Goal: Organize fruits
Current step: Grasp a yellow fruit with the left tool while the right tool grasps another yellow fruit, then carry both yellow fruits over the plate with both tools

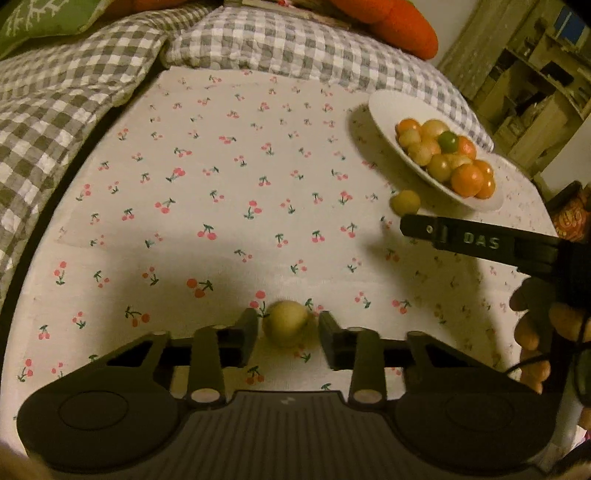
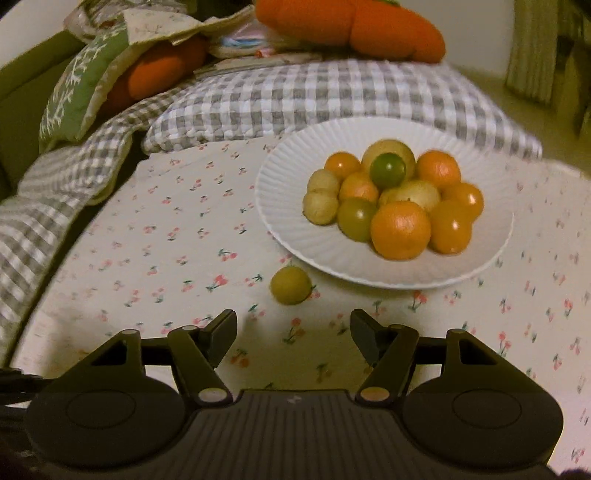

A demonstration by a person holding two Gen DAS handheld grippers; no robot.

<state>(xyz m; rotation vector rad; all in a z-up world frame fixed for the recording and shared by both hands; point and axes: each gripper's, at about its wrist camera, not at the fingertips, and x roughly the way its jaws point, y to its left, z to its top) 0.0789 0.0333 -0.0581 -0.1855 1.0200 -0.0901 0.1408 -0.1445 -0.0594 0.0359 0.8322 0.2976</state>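
Closing on pale yellow fruit [image 1: 286, 323]: left gripper [image 1: 288, 332], pads at either side of it, low over cherry-print cloth [image 1: 221, 166]. Right gripper [image 2: 293, 334] half open, nothing between fingers. Only right view shows gap between it and loose yellow-green fruit [image 2: 291, 285] ahead, just beside white plate [image 2: 288, 221]. Left view alone shows hand [image 1: 535, 325] holding right gripper. Plate heaped with orange, yellow, green fruit. Beyond: checked quilt [image 2: 295, 99], orange cushion [image 2: 351, 26].
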